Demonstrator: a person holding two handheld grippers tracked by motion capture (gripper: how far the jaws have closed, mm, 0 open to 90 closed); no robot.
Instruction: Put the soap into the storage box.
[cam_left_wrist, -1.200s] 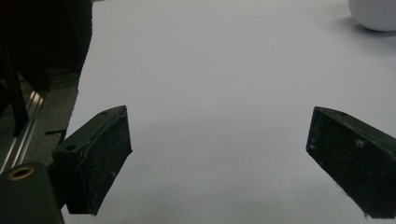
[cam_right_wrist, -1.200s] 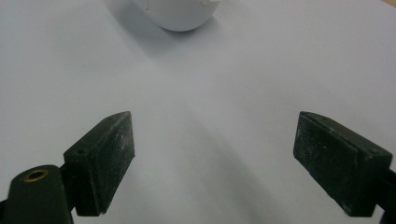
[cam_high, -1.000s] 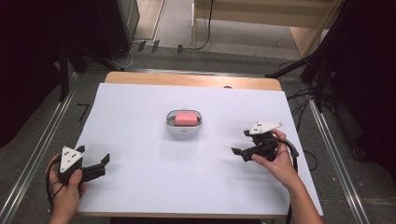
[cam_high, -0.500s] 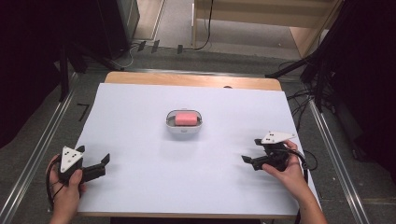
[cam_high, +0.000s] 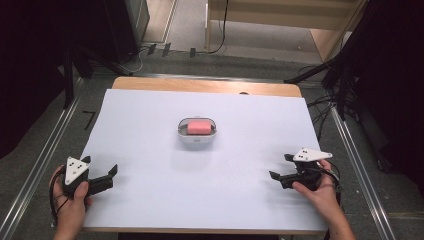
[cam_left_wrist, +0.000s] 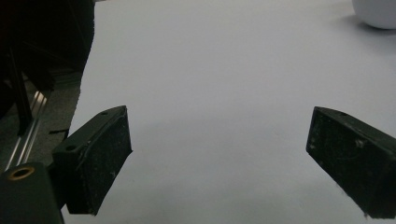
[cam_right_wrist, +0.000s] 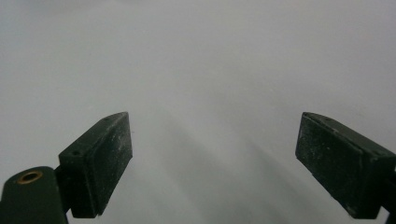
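Note:
A small white bowl (cam_high: 197, 139) sits at the middle of the white table top (cam_high: 150, 115) with a pink block (cam_high: 198, 127) lying in it. My left gripper (cam_high: 99, 165) rests near the front left corner, held in a hand and open, with nothing between its fingers (cam_left_wrist: 95, 163). In the left gripper view the bowl's edge (cam_left_wrist: 379, 11) shows at the top right. My right gripper (cam_high: 281, 166) is low over the front right of the table, pointing left; its jaws are opening and only bare table lies between its pads (cam_right_wrist: 100, 158).
The white sheet covers a wooden table whose far edge (cam_high: 205, 86) shows bare wood. Metal rails (cam_high: 40, 165) run along both sides on the floor. Cables and dark stands crowd the floor at the right and far left.
My right gripper has moved back toward the front right of the table and sunk slightly. The left gripper and the bowl have stayed where they were.

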